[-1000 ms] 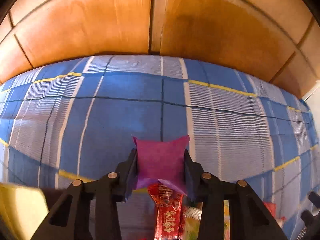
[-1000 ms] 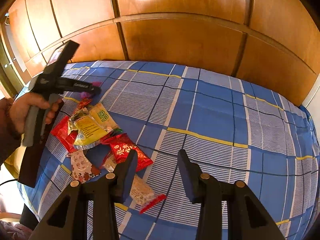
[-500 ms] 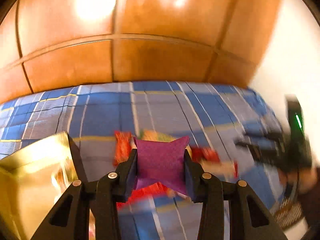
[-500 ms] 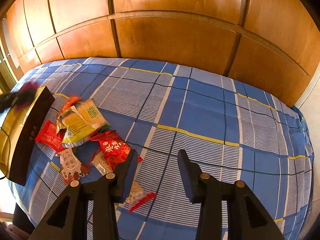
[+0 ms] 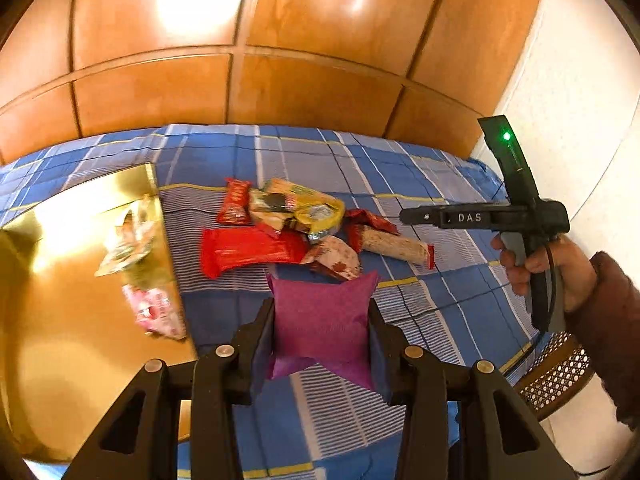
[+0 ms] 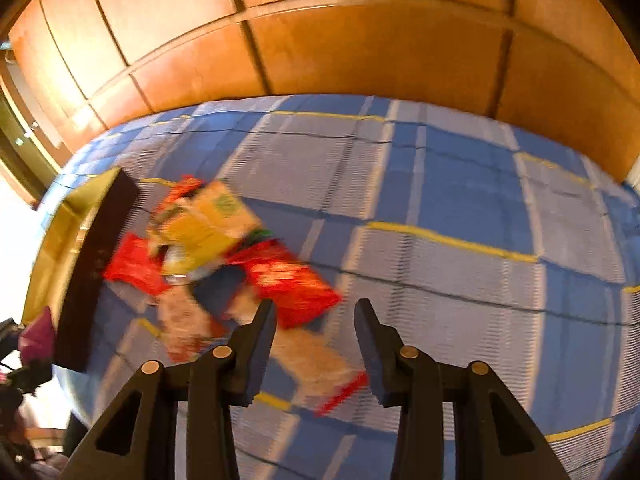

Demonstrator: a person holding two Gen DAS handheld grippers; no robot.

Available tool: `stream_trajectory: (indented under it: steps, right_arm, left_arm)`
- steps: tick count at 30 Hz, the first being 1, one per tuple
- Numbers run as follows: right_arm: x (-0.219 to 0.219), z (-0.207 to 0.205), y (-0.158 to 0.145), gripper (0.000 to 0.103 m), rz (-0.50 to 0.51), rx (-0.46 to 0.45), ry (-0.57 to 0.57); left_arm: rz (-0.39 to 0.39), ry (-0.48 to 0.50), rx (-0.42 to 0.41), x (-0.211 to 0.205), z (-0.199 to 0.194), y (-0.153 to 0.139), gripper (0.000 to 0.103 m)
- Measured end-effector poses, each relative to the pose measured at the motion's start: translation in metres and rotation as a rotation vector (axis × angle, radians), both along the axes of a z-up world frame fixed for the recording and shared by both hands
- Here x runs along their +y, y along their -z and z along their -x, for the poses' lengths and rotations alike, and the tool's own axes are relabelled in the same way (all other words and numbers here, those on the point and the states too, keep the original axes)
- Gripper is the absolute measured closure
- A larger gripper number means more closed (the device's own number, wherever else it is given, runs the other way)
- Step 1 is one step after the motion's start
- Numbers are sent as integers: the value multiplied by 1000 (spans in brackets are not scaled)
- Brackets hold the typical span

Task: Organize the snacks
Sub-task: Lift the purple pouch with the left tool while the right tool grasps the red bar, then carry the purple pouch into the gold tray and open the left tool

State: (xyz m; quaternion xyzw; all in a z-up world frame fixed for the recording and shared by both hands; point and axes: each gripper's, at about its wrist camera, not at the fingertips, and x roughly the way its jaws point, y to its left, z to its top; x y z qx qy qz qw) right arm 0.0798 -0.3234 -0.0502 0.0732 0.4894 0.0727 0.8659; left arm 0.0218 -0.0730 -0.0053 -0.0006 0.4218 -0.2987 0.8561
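A purple packet [image 5: 322,332] is clamped in my left gripper [image 5: 322,308], which is shut on it and hangs beside the right wall of a gold box [image 5: 60,320]. The box holds a few wrapped snacks [image 5: 154,312]. A pile of red and yellow snack packets [image 5: 280,224] lies on the blue checked bedsheet [image 5: 420,184] beyond. My right gripper [image 6: 316,312] hovers over the near end of that pile [image 6: 224,248], above a red packet [image 6: 292,284] and a long beige one [image 6: 316,360]. Its jaws are closing, with nothing pressed between them. The view is blurred.
A wooden panelled wall [image 5: 280,80] rises behind the bed. A white wall [image 5: 580,120] and a woven chair seat [image 5: 556,368] stand off the bed's right edge. A hand [image 5: 560,272] in a dark red sleeve holds the right gripper's handle.
My left gripper has swung round with the purple packet, from facing bare sheet to beside the gold box with the pile ahead. The right gripper has tipped down toward the pile.
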Motion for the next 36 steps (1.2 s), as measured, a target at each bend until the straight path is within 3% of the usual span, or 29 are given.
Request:
stream_trajectory:
  steps: [4,9,17,20,21,25,32,36]
  right_arm:
    - [39,-20,-9,65,-74,-9,-49]
    - [94,-71,-10,65,-96,9,-80]
    - [141,-150,33,67,-120,146,-2]
    - [156,-160,46,73,-53,169,-17]
    - [159,-161,44,81,-15,148,-33]
    - [163,-153,29,82,17,78,-56]
    - [133,-99,-35,82,-133,-89,-121]
    - [130,-68,-42,82,-171,-74,-222]
  left_arm:
    - [24,-40,-8,18,0,-1,61]
    - [44,-78,-20,40,4,-2,60]
    - [76,-112,0,65,5,3,60]
    - [86,-117,10,69,5,4,60]
    - [87,-119,11,69,4,5,60]
    - [95,-132,15,72,1,5,60]
    - [113,-155,21,78,-2,3,60]
    - [108,-174,10,82,-1,-1,60]
